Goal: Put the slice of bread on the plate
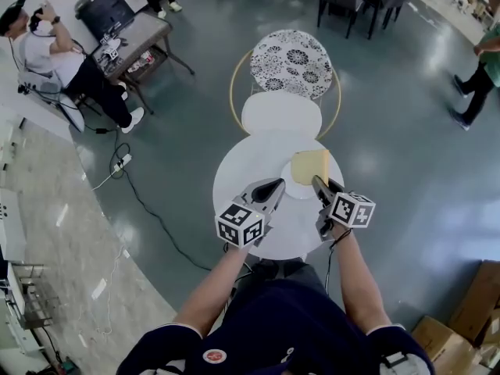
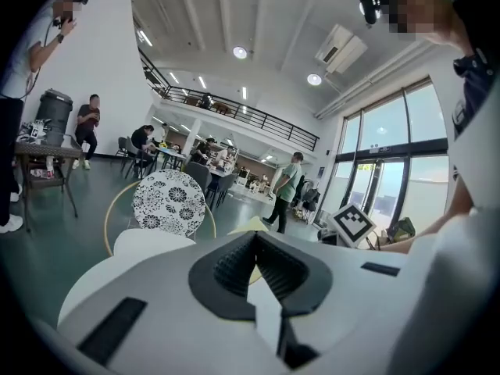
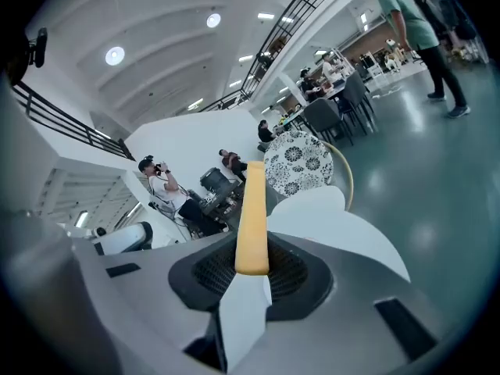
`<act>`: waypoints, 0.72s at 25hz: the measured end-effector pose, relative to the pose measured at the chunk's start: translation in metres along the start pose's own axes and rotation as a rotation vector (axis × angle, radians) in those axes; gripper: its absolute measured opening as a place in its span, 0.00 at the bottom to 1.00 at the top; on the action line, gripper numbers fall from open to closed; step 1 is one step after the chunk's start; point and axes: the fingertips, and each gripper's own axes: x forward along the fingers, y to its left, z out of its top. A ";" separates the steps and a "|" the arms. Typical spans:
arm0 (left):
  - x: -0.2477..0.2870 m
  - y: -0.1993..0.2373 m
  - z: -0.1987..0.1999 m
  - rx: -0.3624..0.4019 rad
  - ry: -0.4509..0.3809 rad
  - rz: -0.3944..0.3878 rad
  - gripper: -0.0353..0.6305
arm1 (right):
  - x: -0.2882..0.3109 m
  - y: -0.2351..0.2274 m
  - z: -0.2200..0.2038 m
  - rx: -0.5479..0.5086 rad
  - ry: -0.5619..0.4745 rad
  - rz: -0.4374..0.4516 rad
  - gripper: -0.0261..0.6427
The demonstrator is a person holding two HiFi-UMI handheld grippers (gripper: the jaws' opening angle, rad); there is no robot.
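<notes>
1. At the centre of the head view, the right gripper [image 1: 319, 184] is clenched on the near edge of the slice of bread [image 1: 310, 165]. The bread is over the plate [image 1: 294, 189] on the white table [image 1: 242, 166]; whether it touches the plate is unclear.
2. The bread should probably be lowered flat and centred before the jaws release.
3. Left of it, the left gripper [image 1: 273, 188] is closed on nothing and is best kept clear of the plate's rim.

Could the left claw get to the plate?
Probably yes. The left gripper is right beside the plate with nothing between them; the bread in the right gripper covers only its far part.
</notes>
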 end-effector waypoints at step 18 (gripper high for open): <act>-0.006 0.010 -0.035 -0.045 0.082 0.043 0.06 | 0.051 -0.034 -0.053 0.139 0.108 -0.034 0.17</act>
